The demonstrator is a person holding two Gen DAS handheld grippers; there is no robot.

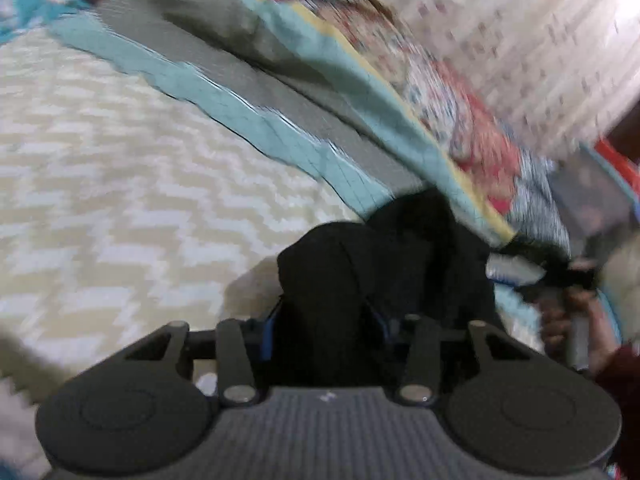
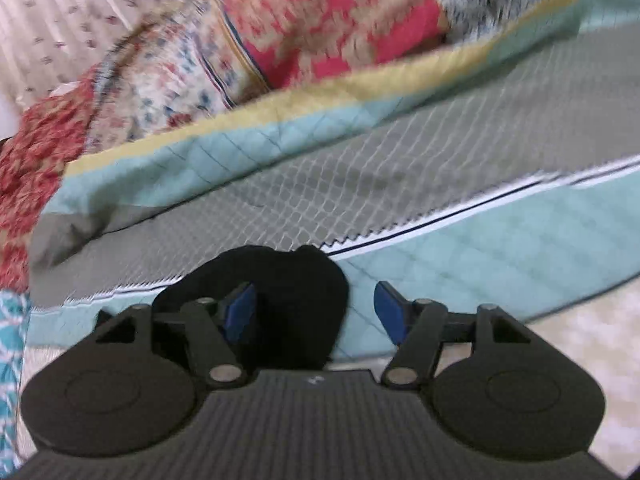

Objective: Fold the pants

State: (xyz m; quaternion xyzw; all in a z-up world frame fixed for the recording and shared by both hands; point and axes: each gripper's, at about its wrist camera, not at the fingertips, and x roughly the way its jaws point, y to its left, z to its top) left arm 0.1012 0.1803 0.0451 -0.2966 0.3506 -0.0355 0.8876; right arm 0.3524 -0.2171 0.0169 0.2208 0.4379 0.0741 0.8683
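**Black pants bunched in both tools, fold not yet laid**

Black fabric fills the left tool [image 1: 324, 320], a thick bunch of the pants [image 1: 360, 272] rising between its blue pads and hiding most of them; the pads appear to press on the cloth, so I judge this tool clamped on the pants. From the right wrist view, the right tool [image 2: 316, 312] stands wide: its left pad sits against a lump of the same pants [image 2: 288, 292], while the other pad is clear of the cloth with bedding showing in the gap, so no pinch there. Beyond the pants in the left view, a hand [image 1: 568, 312] holds that other tool's grip (much blurred).

The step in hand looks like carrying or repositioning the garment, gathered in a heap and not spread flat. Next, the pants need laying out on the bed with the legs straightened, and the wide tool must find an edge, waistband or hem, before closing; a grab at the middle of the lump would only drag a wad.

Under and beyond the pants lies a quilt [image 2: 280, 200] in grey and teal bands with a zigzag seam. Nearer than that is a cream chevron bedspread [image 1: 120, 184]. Past the quilt are red floral cloths [image 2: 320, 20] and a pale curtain [image 1: 520, 32].
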